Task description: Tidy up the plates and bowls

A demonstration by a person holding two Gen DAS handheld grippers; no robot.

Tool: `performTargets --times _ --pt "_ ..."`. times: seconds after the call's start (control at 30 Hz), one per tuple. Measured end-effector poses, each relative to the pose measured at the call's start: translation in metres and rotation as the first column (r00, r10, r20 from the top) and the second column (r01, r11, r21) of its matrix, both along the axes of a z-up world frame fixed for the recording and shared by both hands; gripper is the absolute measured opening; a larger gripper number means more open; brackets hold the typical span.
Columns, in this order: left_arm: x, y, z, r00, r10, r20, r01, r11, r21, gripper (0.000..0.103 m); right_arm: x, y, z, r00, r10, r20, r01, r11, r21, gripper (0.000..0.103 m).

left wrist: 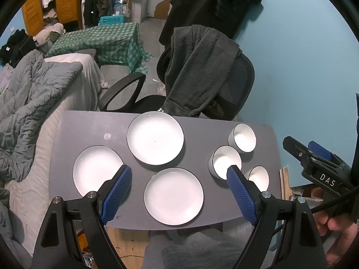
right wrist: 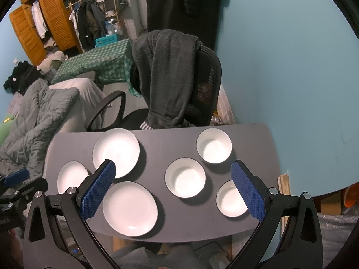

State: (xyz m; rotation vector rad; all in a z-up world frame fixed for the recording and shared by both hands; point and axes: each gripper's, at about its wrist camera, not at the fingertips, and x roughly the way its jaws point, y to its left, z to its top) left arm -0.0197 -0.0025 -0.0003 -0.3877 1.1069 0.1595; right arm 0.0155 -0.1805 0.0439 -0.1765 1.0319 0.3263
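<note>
Grey table [left wrist: 89, 130] against a blue wall [left wrist: 291, 67]; beyond its far edge, a black office chair [left wrist: 237, 83] draped with a grey fleece [left wrist: 197, 67]. On the table I see three white plates [left wrist: 155, 137] left and three white, dark-rimmed bowls [right wrist: 185, 177] right. My left gripper [left wrist: 178, 177] and right gripper [right wrist: 172, 171] hover above, jaws apart and empty.

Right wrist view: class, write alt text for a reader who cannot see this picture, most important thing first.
Three white plates and three white bowls sit apart on a grey table, plates left, bowls right, none stacked. The open right gripper hangs above them, holding nothing. Behind the table stands a black office chair draped with a dark grey robe.
</note>
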Motion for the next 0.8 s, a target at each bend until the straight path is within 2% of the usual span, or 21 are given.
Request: performTargets --times 0.8 --pt "-0.006 0.006 -0.002 1.000 0.022 -0.002 -0.022 1.000 -0.011 0.088 0.006 0.016 -0.006 0.999 0.030 -0.017 -0.030 1.000 -0.001 0.100"
